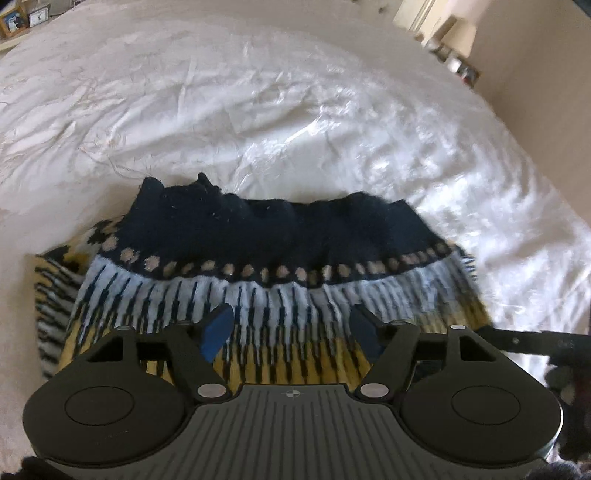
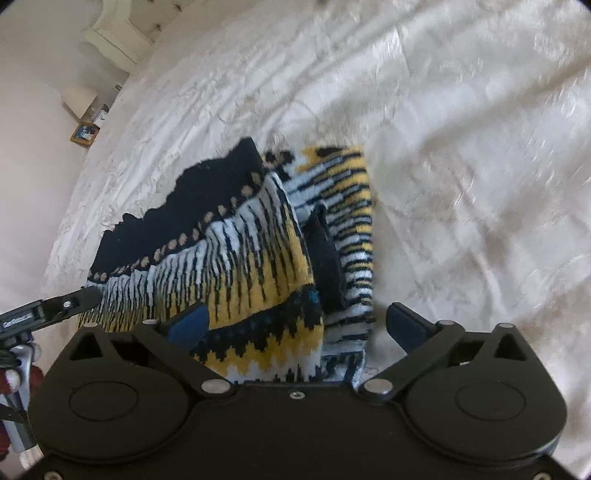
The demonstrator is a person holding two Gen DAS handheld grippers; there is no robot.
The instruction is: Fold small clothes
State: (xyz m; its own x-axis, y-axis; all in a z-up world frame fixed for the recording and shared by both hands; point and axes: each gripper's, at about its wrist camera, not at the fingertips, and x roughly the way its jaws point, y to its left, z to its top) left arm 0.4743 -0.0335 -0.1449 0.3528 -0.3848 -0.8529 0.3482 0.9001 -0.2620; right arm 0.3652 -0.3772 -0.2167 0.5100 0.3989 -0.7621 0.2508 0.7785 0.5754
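Note:
A small knitted sweater (image 1: 258,266) in navy, white, yellow and tan dots lies folded on the white bed. Its navy band faces away from me. My left gripper (image 1: 291,328) is open just above the sweater's near yellow-and-white part, holding nothing. In the right wrist view the sweater (image 2: 240,251) shows a folded-over sleeve (image 2: 347,221) at its right side. My right gripper (image 2: 295,325) is open over the sweater's near corner, empty. The tip of the left gripper (image 2: 74,299) shows at the sweater's left edge.
The white crinkled bedspread (image 1: 295,110) stretches all around the sweater. Picture frames (image 1: 14,22) and furniture stand beyond the bed's far corners. A wall (image 1: 535,74) runs along the right of the bed.

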